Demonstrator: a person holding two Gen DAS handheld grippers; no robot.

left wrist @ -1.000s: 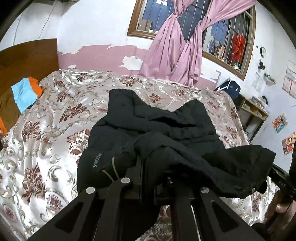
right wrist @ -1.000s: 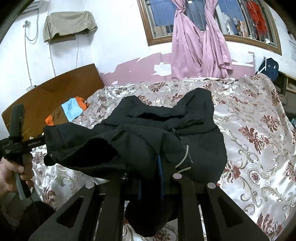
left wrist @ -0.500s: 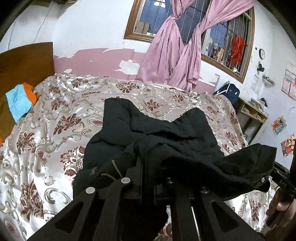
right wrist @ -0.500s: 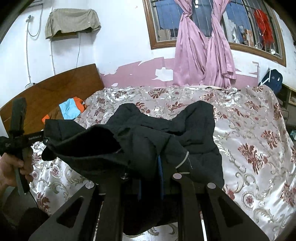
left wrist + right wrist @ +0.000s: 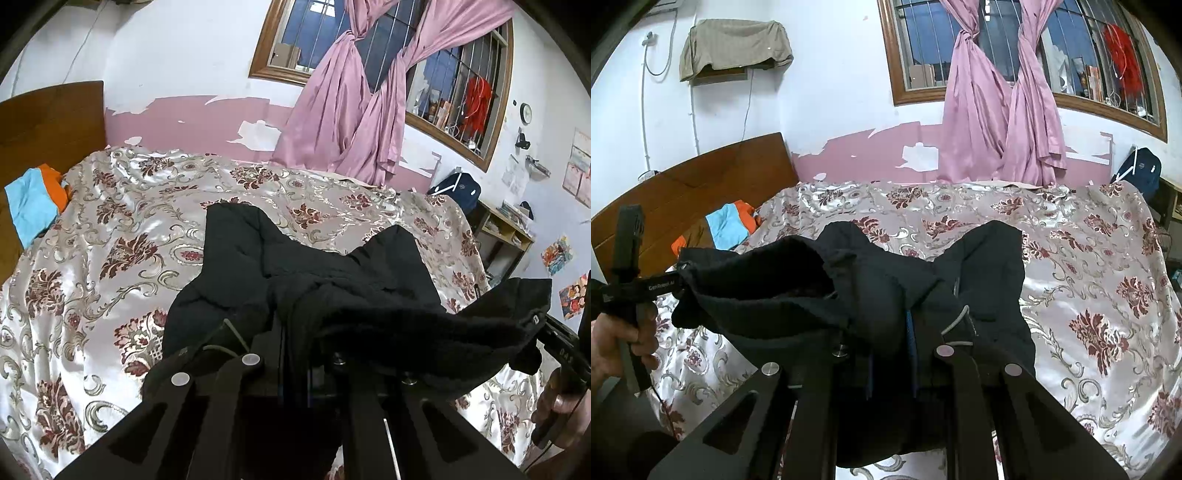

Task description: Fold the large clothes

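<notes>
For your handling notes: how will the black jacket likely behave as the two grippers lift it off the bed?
The jacket probably stays floppy: it sags between the grippers. Its bunched, padded-looking folds suggest some bulk. It may slide easily on the shiny bedspread.

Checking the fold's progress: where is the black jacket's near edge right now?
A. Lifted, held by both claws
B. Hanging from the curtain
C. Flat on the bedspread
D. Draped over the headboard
A: the black jacket has its near edge raised off the bedspread, clamped in the left claw and right claw.

left gripper (image 5: 674, 286): matte black, silver screws, white lettering | hand (image 5: 617, 339): bare skin
</notes>
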